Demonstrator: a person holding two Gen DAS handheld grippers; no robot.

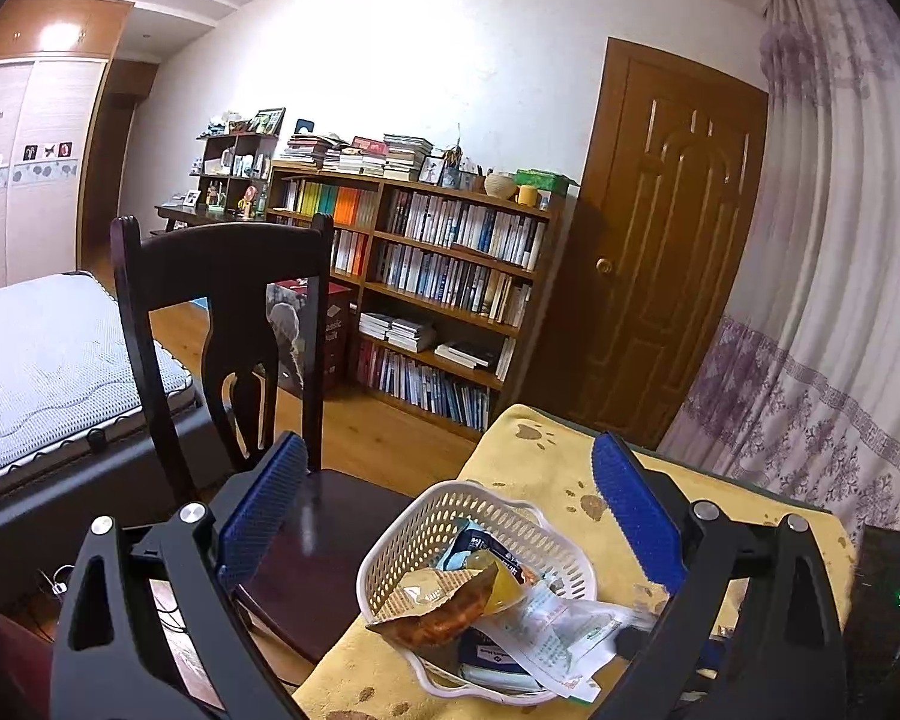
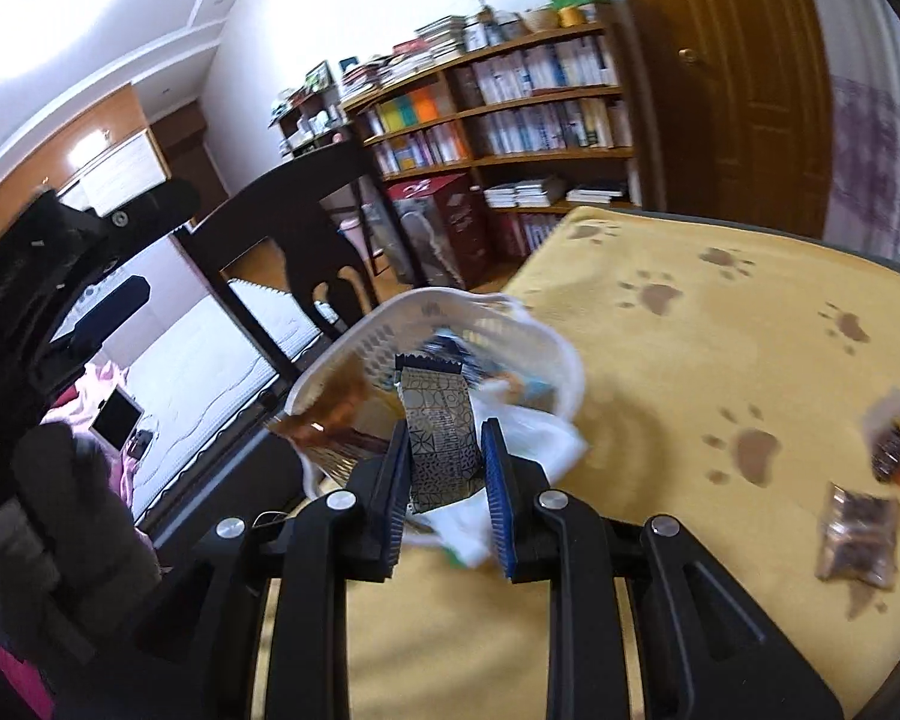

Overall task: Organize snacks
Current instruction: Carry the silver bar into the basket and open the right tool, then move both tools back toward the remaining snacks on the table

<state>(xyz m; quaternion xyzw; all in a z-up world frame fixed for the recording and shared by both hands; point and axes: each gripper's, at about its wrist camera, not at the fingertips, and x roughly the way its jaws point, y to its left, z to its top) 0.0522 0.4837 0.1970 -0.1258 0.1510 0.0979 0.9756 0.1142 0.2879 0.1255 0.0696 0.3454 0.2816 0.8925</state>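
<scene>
1. The right gripper (image 2: 444, 468) clamps a patterned gold-and-black snack packet (image 2: 441, 438) above the white perforated basket (image 2: 432, 306); its print is unreadable.
2. The left gripper (image 1: 444, 516) stands wide open, empty, over the basket (image 1: 420, 516).
3. Two loose packets (image 2: 858, 540) lie on the yellow paw-print cloth (image 2: 720, 360); a dark chair (image 1: 222, 276) stands beside.

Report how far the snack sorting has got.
Done: several packets already lie in the white perforated plastic basket. In hand: the right gripper holds a dark patterned foil packet over it; the left gripper is open. Left: two small packets on the yellow paw-print cloth.
</scene>
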